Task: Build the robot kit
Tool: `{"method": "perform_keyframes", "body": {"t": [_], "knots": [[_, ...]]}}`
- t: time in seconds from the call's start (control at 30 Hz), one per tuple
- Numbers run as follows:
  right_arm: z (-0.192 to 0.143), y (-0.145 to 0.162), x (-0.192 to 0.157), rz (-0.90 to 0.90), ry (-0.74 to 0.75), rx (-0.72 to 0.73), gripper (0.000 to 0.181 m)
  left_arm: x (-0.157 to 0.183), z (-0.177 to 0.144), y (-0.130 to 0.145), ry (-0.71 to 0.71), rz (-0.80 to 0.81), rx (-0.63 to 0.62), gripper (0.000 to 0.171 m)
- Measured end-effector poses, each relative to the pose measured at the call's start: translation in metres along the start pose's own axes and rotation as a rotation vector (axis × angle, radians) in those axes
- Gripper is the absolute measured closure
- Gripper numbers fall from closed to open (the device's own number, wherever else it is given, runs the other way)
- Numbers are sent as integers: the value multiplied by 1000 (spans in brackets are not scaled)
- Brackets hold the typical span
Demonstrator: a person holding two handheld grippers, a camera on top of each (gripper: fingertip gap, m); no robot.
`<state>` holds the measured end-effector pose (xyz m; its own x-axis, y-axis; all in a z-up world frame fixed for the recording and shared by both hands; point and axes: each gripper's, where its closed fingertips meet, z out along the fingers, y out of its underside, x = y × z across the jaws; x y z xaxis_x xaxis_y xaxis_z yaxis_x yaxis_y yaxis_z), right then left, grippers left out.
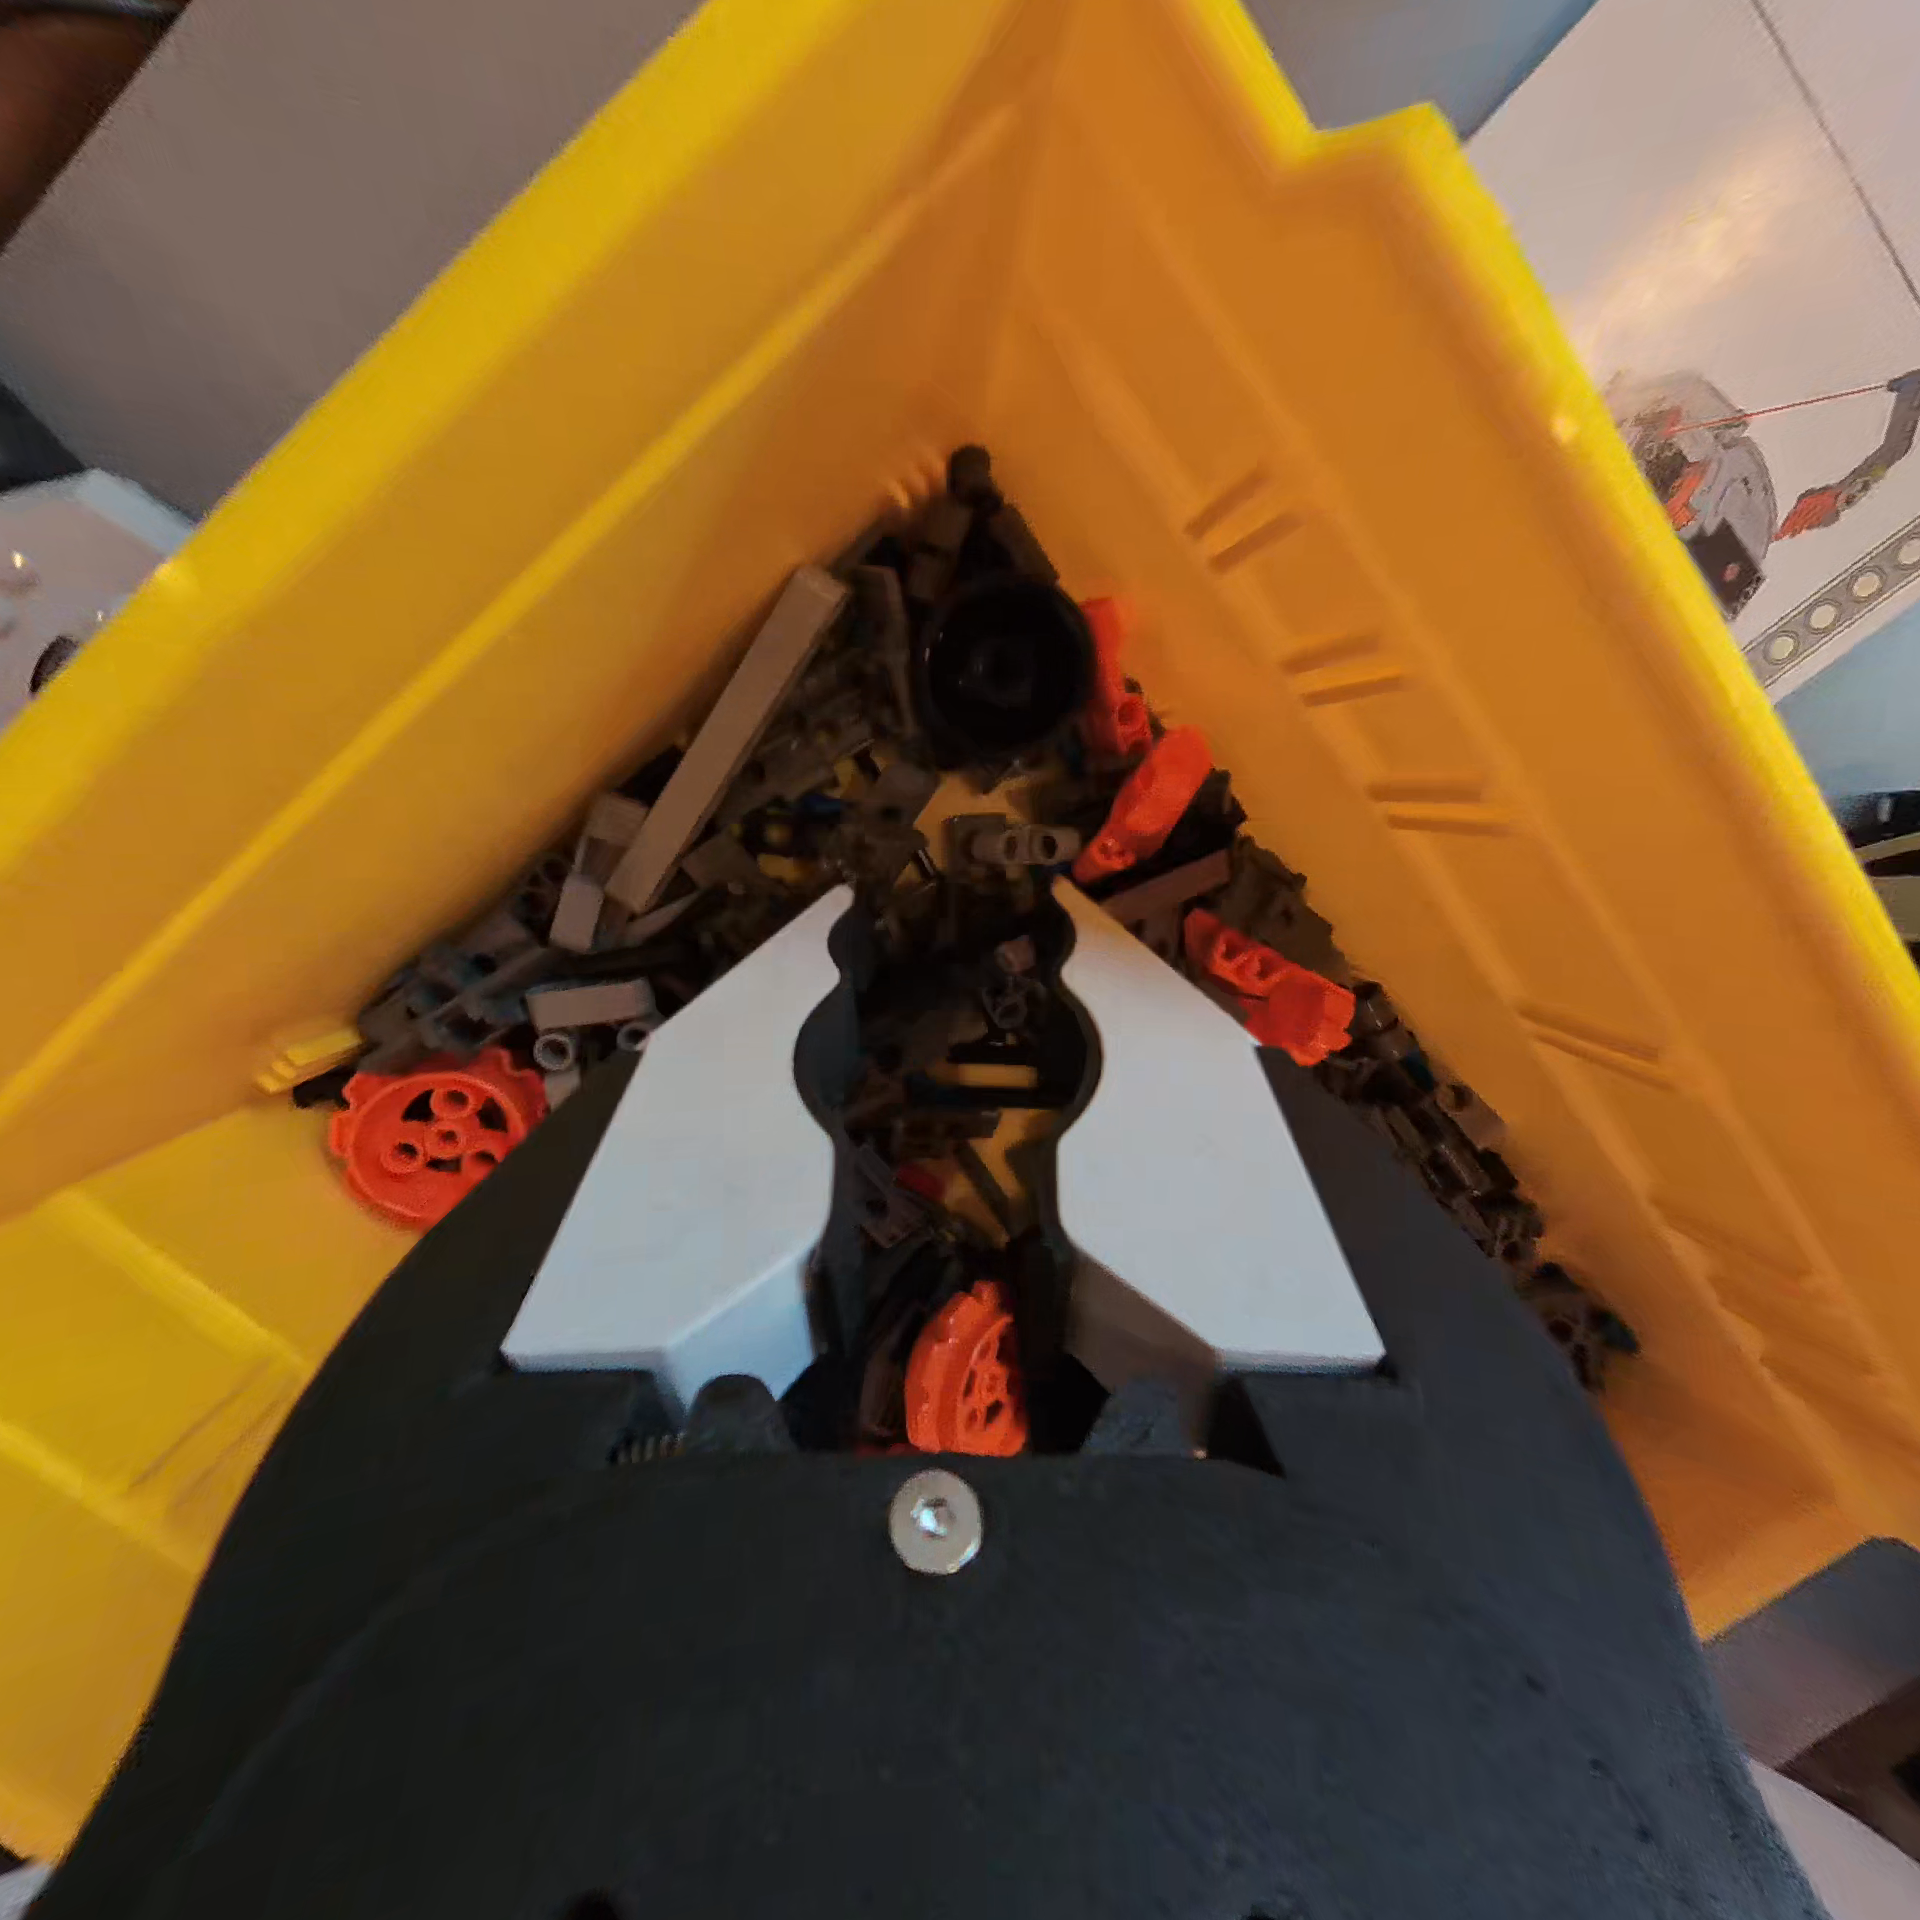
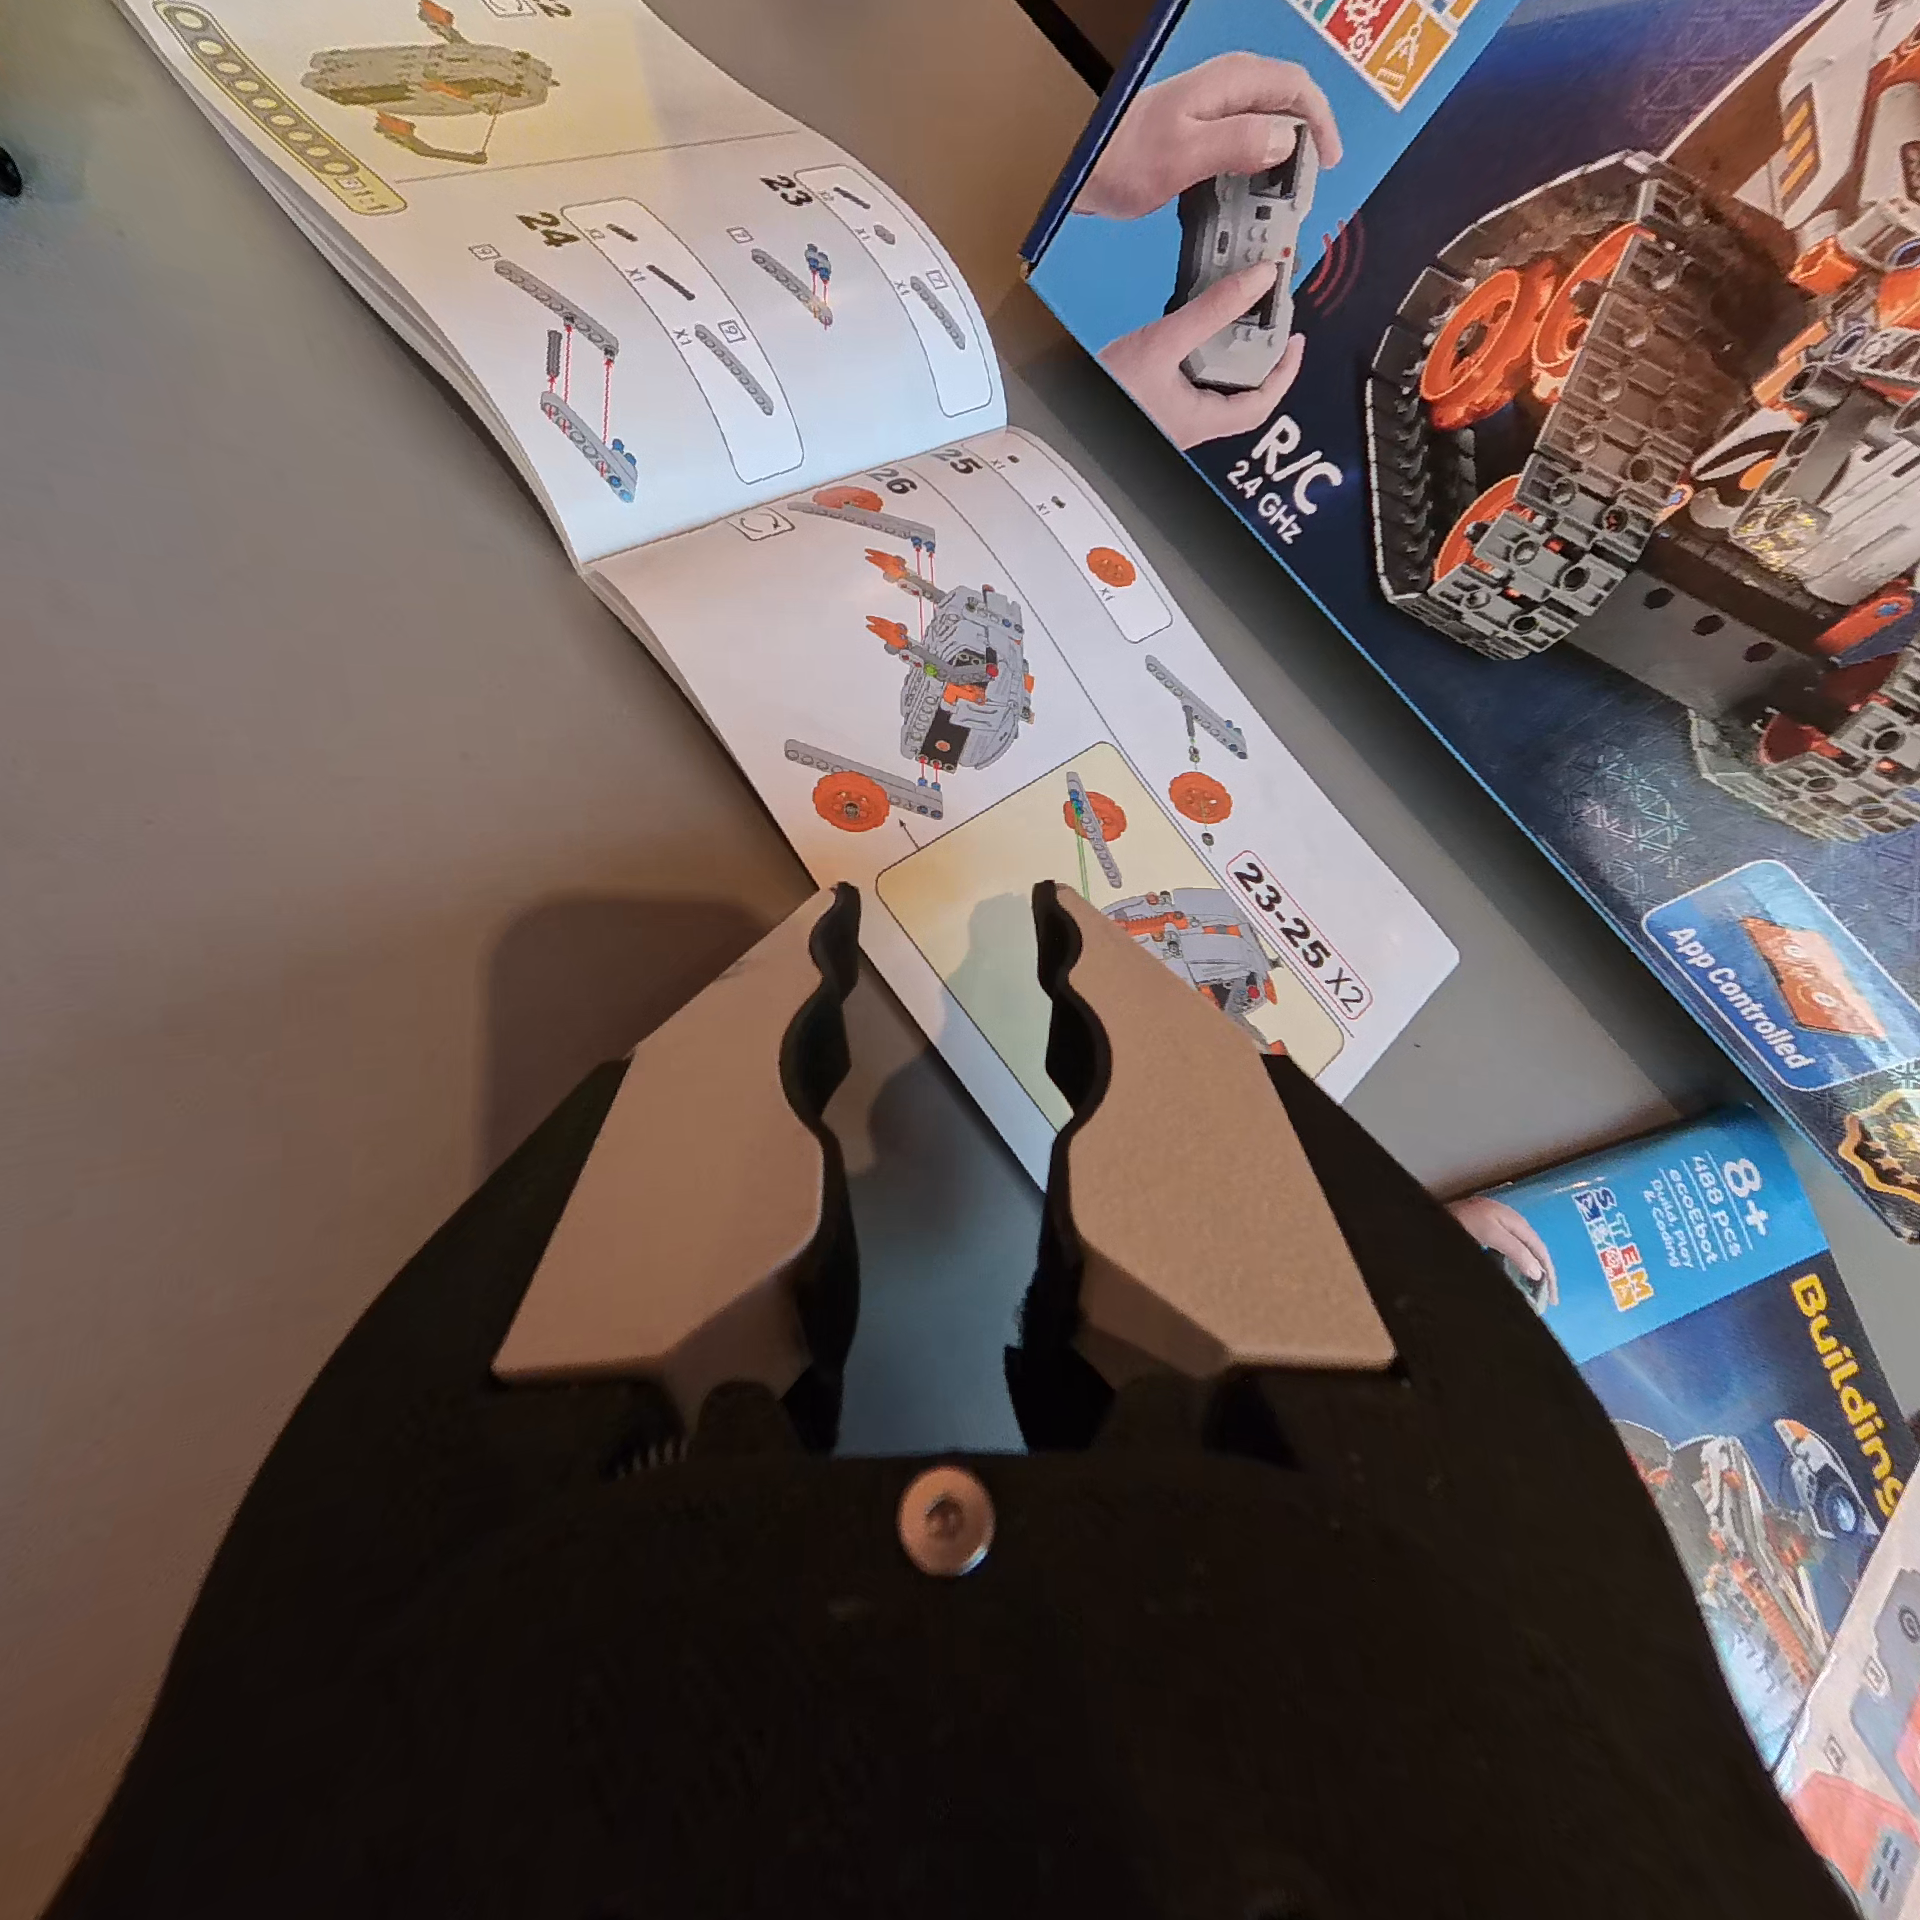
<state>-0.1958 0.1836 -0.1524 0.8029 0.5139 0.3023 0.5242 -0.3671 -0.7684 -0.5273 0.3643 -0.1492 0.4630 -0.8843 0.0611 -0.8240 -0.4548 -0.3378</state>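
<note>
The left gripper (image 1: 951, 894) stands parted and empty over a heap of dark, grey and orange building pieces (image 1: 935, 790) in the corner of a yellow bin (image 1: 644, 436), an orange toothed wheel (image 1: 436, 1132) lying to its left. Only the right wrist view shows the right gripper (image 2: 945, 896), likewise parted and holding nothing, above an open instruction booklet (image 2: 727, 436) on a grey table (image 2: 260, 675), beside a blue toy box (image 2: 1558, 416).

We find the yellow bin (image 1: 1195, 436) closing in on two sides, its walls meeting in a corner packed with loose building parts (image 1: 935, 810); clearance there appears minimal, though blur limits certainty. On the grey table (image 2: 260, 727), the left edge lies open; the open booklet (image 2: 727, 436) and blue boxes (image 2: 1558, 468) block the right.
</note>
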Motion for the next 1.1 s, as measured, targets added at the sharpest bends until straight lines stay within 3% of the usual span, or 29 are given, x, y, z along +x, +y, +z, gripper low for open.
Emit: {"method": "perform_keyframes", "body": {"t": [0.17, 0.27, 0.33, 0.4, 0.53, 0.93, 1.1], "knots": [[0, 0, -3, -6, -10, -2, 148, 5, -21, -1, 31, -64, 39, 146], [1, 0, -4, -13, -15, -6, 148, 13, -23, 24, 96, -148, -72, 163], [1, 0, -5, -13, -17, -6, 148, 9, -17, 40, 86, -184, -154, 166], [1, 0, -5, -12, -18, -6, 148, 3, -12, 38, 74, -190, -140, 168], [0, 0, -5, -12, -20, -6, 148, 7, -9, 35, 131, -285, -136, 165], [0, 0, -7, -15, -28, -6, 148, -2, -2, 38, 64, -322, -177, 147], [0, 0, -9, -14, -35, -7, 148, 1, 0, 36, 65, -289, -180, 154]]}}
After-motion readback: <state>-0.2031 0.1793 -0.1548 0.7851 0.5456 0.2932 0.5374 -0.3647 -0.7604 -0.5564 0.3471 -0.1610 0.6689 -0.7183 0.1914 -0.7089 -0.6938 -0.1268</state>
